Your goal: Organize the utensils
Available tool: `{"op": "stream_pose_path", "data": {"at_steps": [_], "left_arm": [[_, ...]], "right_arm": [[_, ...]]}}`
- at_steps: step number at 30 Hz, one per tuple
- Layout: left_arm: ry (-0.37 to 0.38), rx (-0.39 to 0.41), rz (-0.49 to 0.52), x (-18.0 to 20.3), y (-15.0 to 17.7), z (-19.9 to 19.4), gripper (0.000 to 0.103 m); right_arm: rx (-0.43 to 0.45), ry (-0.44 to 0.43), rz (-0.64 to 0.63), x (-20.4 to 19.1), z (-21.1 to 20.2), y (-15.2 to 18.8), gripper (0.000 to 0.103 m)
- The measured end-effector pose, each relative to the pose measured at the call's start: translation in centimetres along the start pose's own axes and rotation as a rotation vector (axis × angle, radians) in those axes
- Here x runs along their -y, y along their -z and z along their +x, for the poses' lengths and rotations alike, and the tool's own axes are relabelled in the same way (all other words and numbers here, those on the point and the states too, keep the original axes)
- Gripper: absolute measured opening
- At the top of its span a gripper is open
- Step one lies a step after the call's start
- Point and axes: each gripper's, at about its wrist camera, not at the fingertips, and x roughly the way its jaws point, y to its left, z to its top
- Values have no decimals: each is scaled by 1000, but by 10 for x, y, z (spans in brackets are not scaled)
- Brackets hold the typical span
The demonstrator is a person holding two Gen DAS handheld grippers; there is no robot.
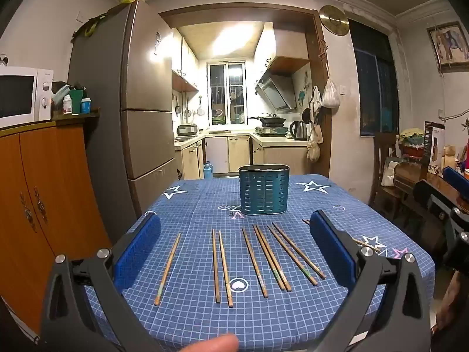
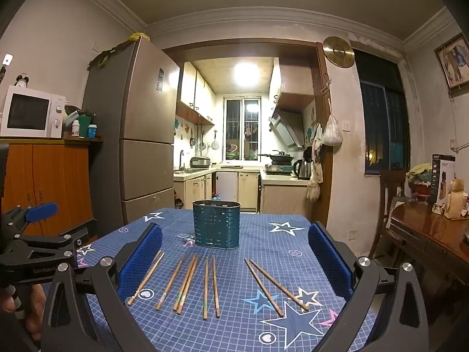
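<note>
Several wooden chopsticks [image 1: 221, 267] lie side by side on a blue checked tablecloth [image 1: 190, 316], most of them pointing away from me. Behind them a teal slotted utensil holder [image 1: 263, 190] stands upright; I cannot see inside it. My left gripper [image 1: 234, 220] hovers open over the near row, nothing between its blue pads [image 1: 137, 249]. My right gripper [image 2: 236, 228] is open too, framing the chopsticks [image 2: 211, 287] and the holder [image 2: 216, 224]. A separate pair [image 2: 272, 284] lies to the right. Its left finger partly hides one chopstick.
A thumb tip [image 1: 217, 344] shows at the bottom edge. An orange cabinet [image 2: 49, 182] with a microwave [image 2: 30, 113] stands to the left, beside a tall fridge [image 2: 143, 135]. A brown wooden table [image 2: 433, 234] and chair [image 2: 387, 190] crowd the right side.
</note>
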Motion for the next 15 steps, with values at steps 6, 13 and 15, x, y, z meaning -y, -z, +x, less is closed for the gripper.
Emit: {"op": "stream_pose_path", "data": {"at_steps": [6, 13, 15], "left_arm": [[-5, 8, 4, -3, 2, -1, 98], [-18, 6, 5, 1, -3, -3, 98], [-18, 7, 1, 1, -3, -2, 98]], "right_arm": [[-4, -3, 7, -2, 2, 0, 100], [3, 0, 5, -3, 0, 0, 100], [0, -2, 6, -5, 1, -3, 100]]}}
